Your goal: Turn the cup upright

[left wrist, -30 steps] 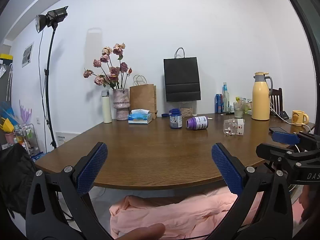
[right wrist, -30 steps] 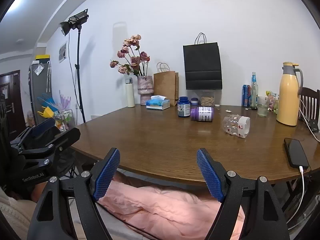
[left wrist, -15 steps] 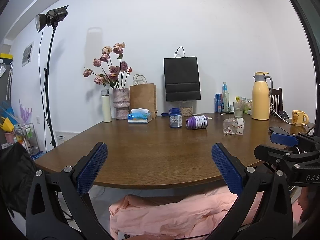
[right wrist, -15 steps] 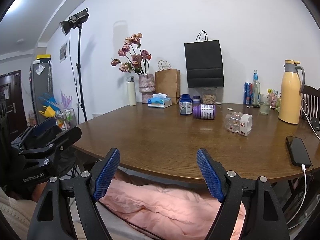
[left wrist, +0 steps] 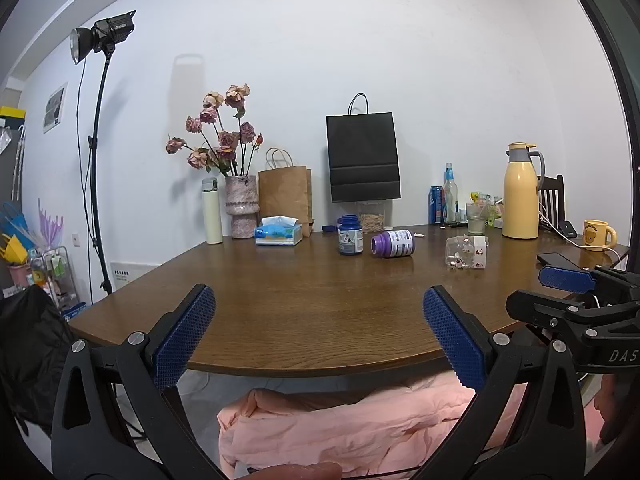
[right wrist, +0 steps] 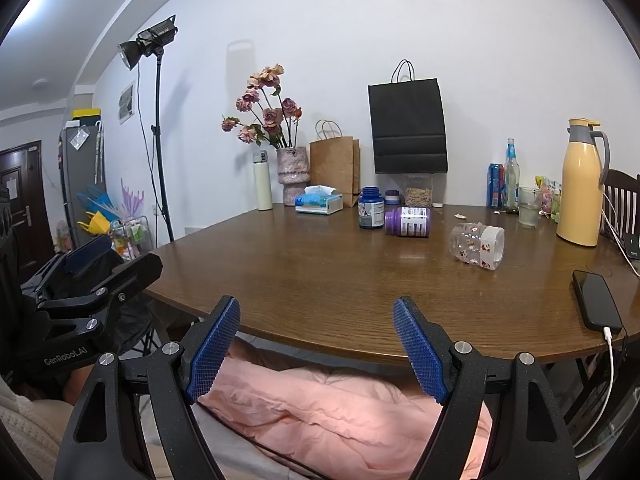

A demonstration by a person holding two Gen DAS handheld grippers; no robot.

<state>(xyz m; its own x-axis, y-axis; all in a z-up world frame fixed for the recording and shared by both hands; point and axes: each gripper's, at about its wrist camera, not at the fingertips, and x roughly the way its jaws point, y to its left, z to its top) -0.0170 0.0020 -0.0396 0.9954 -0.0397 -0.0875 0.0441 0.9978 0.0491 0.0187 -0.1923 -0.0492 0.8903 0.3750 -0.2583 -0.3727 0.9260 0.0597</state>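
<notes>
The big brown table [right wrist: 320, 280] is in front of me. The clear cup [right wrist: 478, 246] lies on its side, ahead and to the right, mouth pointing right. My right gripper [right wrist: 316, 344] is nearer than my left gripper [left wrist: 318, 334]. Both are wide apart, holding nothing.

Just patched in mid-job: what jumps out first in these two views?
The clear plastic cup with cartoon prints lies on its side on the brown wooden table, right of the toppled purple bottle. Both hand-held grippers, left and right, hang open at the near edge.
</notes>
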